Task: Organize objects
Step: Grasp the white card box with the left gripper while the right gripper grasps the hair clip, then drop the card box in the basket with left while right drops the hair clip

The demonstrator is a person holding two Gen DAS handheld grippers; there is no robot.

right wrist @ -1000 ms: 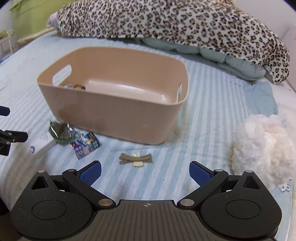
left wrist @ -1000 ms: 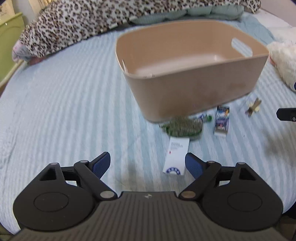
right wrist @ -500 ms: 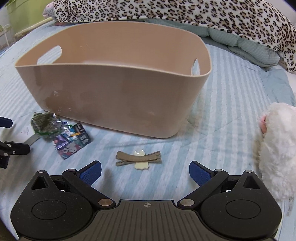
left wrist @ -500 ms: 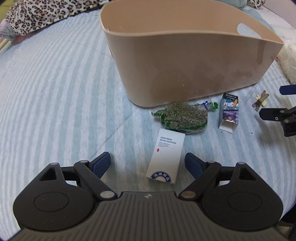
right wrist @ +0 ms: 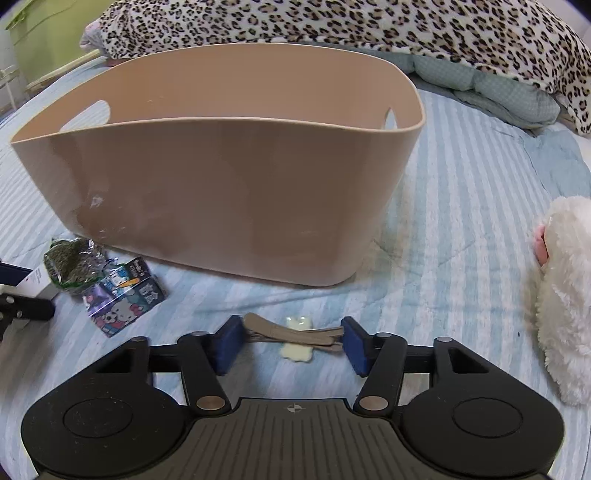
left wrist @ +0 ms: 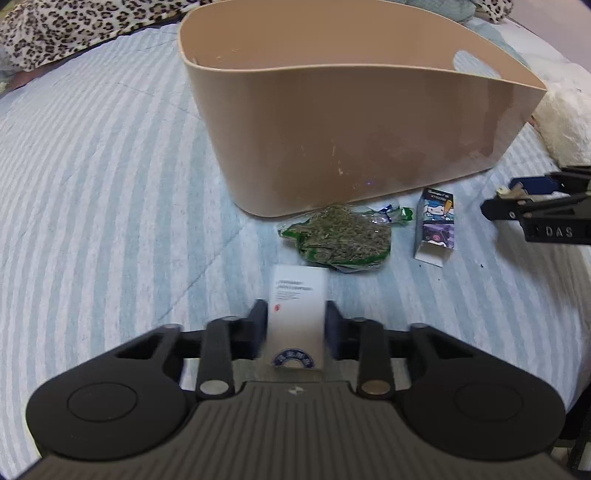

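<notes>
A beige plastic bin [left wrist: 362, 140] stands on the striped bed; it also shows in the right wrist view [right wrist: 221, 177]. My left gripper [left wrist: 295, 325] is shut on a white box [left wrist: 297, 314] that lies on the bed. Beyond it lie a green herb packet [left wrist: 340, 238] and a small cartoon box [left wrist: 436, 225]. My right gripper [right wrist: 291, 341] has its fingers at both ends of a brown hair clip [right wrist: 295, 334] with a cream bow, touching or nearly so. The packet [right wrist: 72, 264] and cartoon box [right wrist: 123, 295] lie to its left.
A white plush toy [right wrist: 565, 295] lies at the right on the blue striped bedcover [right wrist: 461, 206]. A leopard-print blanket [right wrist: 369, 26] is heaped behind the bin. The right gripper shows at the right edge of the left wrist view [left wrist: 546, 218].
Both grippers moved forward and down toward the bed. The left fingers closed onto the white box. The right fingers closed in around the hair clip.
</notes>
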